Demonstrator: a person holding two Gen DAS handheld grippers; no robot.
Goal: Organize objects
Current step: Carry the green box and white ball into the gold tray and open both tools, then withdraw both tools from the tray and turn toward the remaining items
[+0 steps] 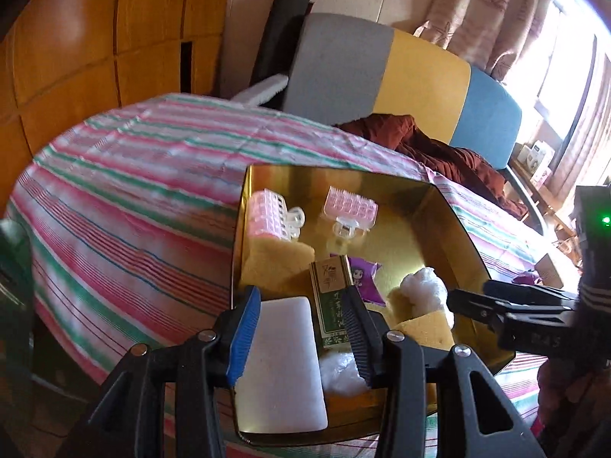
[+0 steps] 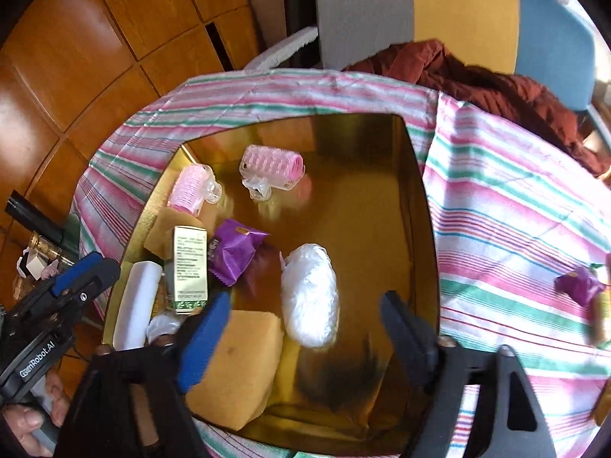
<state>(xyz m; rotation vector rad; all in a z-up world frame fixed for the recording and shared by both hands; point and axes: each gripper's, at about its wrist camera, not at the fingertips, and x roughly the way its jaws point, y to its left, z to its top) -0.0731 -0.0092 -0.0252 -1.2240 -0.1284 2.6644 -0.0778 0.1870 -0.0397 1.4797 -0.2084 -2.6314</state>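
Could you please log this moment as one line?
left gripper: open over gold tray | right gripper: open above plastic bag

I am looking at the gold tray [image 2: 420,175], which is shining like polished metal and mirroring the things inside it. Under the tray, the striped tablecloth [image 2: 515,210] is looking like thin woven cloth, matt and a little wrinkled. Inside the tray, the two pink hair rollers [image 2: 273,166] are showing bristly plastic with clear glossy clips. The yellow sponge [image 2: 233,366] is appearing porous and matt. Beside it, the white plastic bag [image 2: 311,294] is glistening and crinkled. Behind the tray, the wooden cabinet [image 2: 76,57] is gleaming, varnished smooth.
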